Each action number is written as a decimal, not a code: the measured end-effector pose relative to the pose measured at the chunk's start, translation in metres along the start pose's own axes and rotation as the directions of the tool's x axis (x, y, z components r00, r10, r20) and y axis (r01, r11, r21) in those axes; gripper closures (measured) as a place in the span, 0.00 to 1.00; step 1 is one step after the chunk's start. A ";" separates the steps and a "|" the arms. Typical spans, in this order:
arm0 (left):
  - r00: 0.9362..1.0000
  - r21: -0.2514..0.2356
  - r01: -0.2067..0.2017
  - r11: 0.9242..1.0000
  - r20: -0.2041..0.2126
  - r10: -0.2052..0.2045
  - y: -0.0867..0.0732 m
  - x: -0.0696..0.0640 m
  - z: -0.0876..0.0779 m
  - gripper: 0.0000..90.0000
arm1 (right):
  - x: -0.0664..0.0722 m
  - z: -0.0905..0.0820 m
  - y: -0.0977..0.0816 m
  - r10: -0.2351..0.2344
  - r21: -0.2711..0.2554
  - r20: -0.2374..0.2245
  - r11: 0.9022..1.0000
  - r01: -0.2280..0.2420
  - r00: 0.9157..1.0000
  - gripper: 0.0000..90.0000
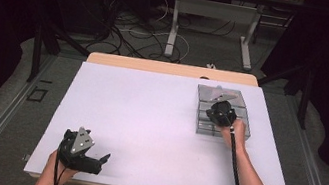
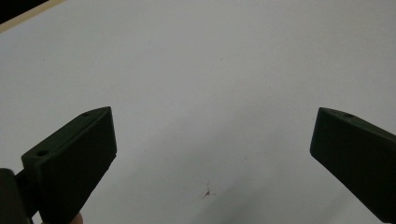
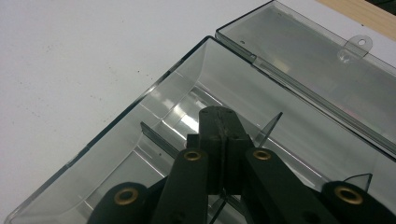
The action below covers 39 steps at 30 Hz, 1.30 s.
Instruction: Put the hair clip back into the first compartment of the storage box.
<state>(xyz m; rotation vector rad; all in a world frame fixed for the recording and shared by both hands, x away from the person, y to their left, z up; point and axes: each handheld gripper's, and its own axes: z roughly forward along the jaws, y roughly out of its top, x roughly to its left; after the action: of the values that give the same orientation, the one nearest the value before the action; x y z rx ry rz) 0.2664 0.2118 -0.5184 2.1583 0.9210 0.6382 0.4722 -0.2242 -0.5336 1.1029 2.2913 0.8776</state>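
We see a clear smoky-grey plastic compartment box (image 1: pixel 222 116) lying on the white desk (image 1: pixel 147 120) at its far right part, lid (image 3: pixel 308 60) swung fully open and lying flat behind the tray. Our right gripper (image 3: pixel 219 116) points down into the box, its jaws pressed together with nothing between them, tips just above a thin transparent divider (image 3: pixel 271 128) inside the tray. Our left gripper (image 2: pixel 212 140) rests well apart, at the desk's near left edge, its jaws spread wide over bare white surface, holding nothing
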 end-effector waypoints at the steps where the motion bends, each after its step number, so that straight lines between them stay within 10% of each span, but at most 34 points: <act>1: 1.000 0.000 0.003 1.000 0.001 -0.003 0.000 0.000 0.000 0.00 | 0.000 0.000 0.000 -0.001 0.002 0.006 1.000 0.001 1.000 1.00; 17: 1.000 -0.005 -0.008 1.000 -0.009 0.008 0.000 0.001 -0.002 0.00 | -0.001 -0.007 0.002 0.020 -0.025 0.006 1.000 -0.020 1.000 0.87; 39: 1.000 0.000 -0.003 1.000 -0.004 0.003 0.000 0.000 -0.003 0.00 | 0.003 -0.044 -0.003 0.074 -0.016 -0.160 0.997 -0.077 0.984 0.17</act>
<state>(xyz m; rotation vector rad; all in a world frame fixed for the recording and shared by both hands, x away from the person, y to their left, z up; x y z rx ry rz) 0.2642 0.2131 -0.5169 2.1597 0.9202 0.6440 0.4415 -0.2383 -0.5058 1.1547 2.3741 1.0527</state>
